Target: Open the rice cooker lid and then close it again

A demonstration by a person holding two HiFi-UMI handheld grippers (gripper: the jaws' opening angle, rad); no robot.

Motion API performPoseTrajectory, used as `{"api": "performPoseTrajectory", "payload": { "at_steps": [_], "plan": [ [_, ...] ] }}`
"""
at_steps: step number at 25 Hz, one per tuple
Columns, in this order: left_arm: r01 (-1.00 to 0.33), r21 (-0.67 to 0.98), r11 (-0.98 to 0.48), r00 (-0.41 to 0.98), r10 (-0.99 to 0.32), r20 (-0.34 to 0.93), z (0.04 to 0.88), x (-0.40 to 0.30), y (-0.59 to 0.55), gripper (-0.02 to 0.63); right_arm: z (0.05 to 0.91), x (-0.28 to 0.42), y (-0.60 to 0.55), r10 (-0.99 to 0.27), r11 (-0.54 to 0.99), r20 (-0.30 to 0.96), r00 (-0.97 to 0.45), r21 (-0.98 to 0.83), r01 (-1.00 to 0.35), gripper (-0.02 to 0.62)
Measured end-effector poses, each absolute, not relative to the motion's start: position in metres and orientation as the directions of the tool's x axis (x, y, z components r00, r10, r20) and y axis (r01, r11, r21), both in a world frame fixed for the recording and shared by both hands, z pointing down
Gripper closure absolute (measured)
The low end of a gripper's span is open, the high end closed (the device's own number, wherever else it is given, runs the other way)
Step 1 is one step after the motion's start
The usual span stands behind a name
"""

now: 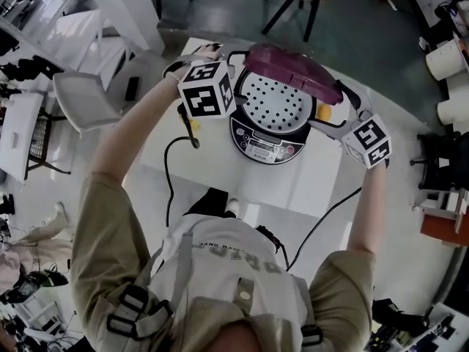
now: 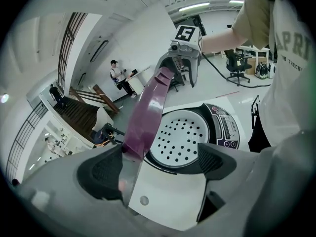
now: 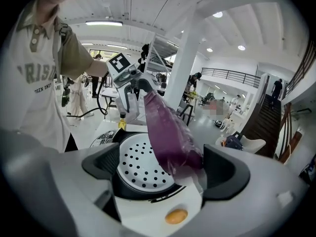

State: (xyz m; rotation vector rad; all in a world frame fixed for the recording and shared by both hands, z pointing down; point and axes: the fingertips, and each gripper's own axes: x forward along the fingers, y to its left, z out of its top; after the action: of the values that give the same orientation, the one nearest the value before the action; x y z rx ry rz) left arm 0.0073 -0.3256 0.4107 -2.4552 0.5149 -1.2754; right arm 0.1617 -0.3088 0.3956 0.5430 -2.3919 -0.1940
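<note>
Lid: the purple lid (image 1: 292, 72) is up and tilted back over the far side of the rice cooker (image 1: 267, 141), which sits in the middle of the white table (image 1: 220, 178); the holed inner plate (image 1: 272, 108) shows under it
Left claw: my left claw (image 2: 160, 164) is wide apart at the cooker's left side; the lid's near edge runs just beside one pad and I cannot tell whether it touches; nothing is squeezed
Right claw: my right claw (image 3: 165, 167) is just as wide at the cooker's right side, with the lid's lower end close against one pad, not clamped
Step, as I judge it: the opening half looks done or nearly so; closing comes next
Risk one: neither claw has a real grip, so if the lid slides off a pad it could fall and slam shut
Risk two: an uneven push from my two sides could twist the lid at its hinge or shove the cooker across the table
Risk three: lowering with a pad under the rim could pinch a claw between lid and body
Around: a small yellow bottle (image 3: 122, 122) stands just past the cooker on the left claw's side, near enough to be knocked; black cables (image 1: 170, 171) trail off the table's near edge towards me and could snag an arm
Further off: a white chair (image 1: 84, 97) well left of the table, people and desks far behind; none of it in my way
</note>
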Motion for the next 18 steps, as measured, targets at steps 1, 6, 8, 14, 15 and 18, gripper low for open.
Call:
{"api": "performPoseTrajectory", "payload": {
  "at_steps": [1, 6, 8, 14, 15, 18],
  "plan": [
    [-0.164, -0.440, -0.883, 0.533, -0.454, 0.714, 0.413, 0.007, -0.323, 0.118, 0.397, 0.161, -0.306, -0.427, 0.904, 0.584, -0.690, 0.273, -0.328, 0.095],
    [-0.154, -0.430, -0.889, 0.522, -0.443, 0.729, 0.422, 0.006, -0.310, 0.118, 0.407, 0.162, -0.294, -0.405, 0.914, 0.605, -0.685, 0.263, -0.308, 0.094],
    [-0.149, -0.423, -0.894, 0.520, -0.434, 0.736, 0.427, 0.005, -0.305, 0.117, 0.412, 0.162, -0.289, -0.393, 0.919, 0.617, -0.682, 0.255, -0.299, 0.094],
    [-0.132, -0.406, -0.904, 0.505, -0.414, 0.758, 0.439, 0.004, -0.292, 0.117, 0.423, 0.161, -0.277, -0.360, 0.933, 0.650, -0.670, 0.236, -0.272, 0.094],
    [-0.131, -0.402, -0.906, 0.503, -0.410, 0.761, 0.441, 0.003, -0.290, 0.115, 0.425, 0.161, -0.275, -0.355, 0.935, 0.653, -0.669, 0.232, -0.269, 0.094],
    [-0.122, -0.392, -0.912, 0.497, -0.398, 0.771, 0.447, 0.003, -0.285, 0.111, 0.430, 0.162, -0.270, -0.342, 0.939, 0.662, -0.667, 0.221, -0.262, 0.094]
  ]
}}
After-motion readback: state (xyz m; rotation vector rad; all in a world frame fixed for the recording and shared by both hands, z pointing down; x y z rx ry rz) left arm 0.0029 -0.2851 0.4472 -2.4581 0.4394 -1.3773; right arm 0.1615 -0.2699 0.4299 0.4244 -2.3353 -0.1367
